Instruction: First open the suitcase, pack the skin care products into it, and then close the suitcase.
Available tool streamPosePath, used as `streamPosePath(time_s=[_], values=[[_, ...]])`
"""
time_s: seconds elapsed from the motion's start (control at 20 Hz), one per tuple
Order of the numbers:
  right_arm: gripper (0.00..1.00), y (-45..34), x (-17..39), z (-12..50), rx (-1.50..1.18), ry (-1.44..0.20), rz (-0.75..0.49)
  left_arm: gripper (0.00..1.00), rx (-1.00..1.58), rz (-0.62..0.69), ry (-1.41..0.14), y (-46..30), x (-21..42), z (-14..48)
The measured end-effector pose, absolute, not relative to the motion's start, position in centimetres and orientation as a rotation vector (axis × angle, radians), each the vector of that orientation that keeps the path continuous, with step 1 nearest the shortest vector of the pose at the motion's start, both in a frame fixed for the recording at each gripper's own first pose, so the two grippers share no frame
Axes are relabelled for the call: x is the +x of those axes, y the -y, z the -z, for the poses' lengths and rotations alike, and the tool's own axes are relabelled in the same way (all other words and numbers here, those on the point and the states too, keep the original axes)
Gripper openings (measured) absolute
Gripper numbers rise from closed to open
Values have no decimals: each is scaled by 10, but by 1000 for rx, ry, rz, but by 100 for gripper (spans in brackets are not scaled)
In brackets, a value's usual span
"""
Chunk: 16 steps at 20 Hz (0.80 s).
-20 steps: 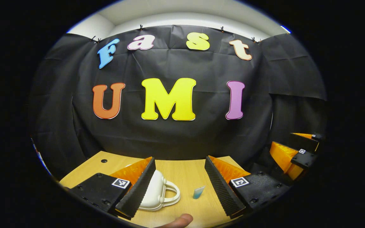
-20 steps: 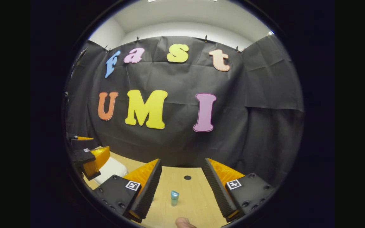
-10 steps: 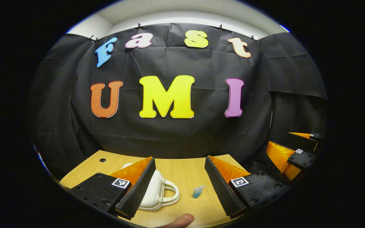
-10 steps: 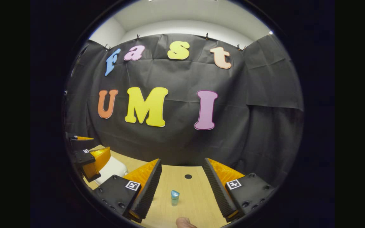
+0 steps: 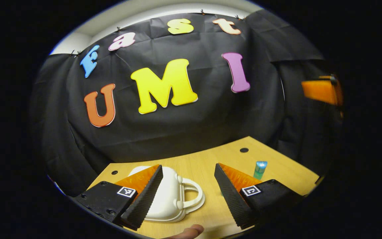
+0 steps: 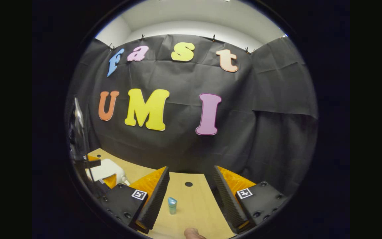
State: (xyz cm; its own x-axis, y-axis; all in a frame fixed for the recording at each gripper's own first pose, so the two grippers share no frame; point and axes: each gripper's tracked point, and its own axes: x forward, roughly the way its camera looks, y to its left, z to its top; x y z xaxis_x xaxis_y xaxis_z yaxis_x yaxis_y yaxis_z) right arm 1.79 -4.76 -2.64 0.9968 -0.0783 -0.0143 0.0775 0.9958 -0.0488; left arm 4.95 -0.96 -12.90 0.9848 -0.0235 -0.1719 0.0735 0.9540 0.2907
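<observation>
Since the earlier frame, left gripper view has swung: left tongs [image 5: 188, 196] gape above the closed white plastic handled suitcase [image 5: 172, 197] on the pale wooden table [image 5: 207, 159]; a small teal skin-care tube [image 5: 260, 168] stands beyond the suitcase's handle side. Right gripper view: right tongs [image 6: 191, 197] gape around the tube [image 6: 172, 205], untouched.

You have a light wooden table [image 5: 191, 167] in front of you, with a round dark hole [image 5: 243, 150] near its far edge and another [image 5: 114, 172] toward the far left corner. A small white suitcase [image 5: 171, 199] lies flat on it, lid down, handle facing right. Well apart to the right, a small blue-capped bottle [image 5: 260, 168] stands upright, short of the first hole.
</observation>
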Motion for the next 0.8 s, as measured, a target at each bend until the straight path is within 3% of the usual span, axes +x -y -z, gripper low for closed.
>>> streamPosePath(time_s=[0.45,0.6,0.8], values=[[78,108,5,56,9,-85,168,99,717,102,-433,-1,73,259],[80,122,2,69,23,-113,184,98,796,76,-492,-15,79,278],[78,139,3,78,44,-135,207,96,969,67,-448,-12,93,277]])
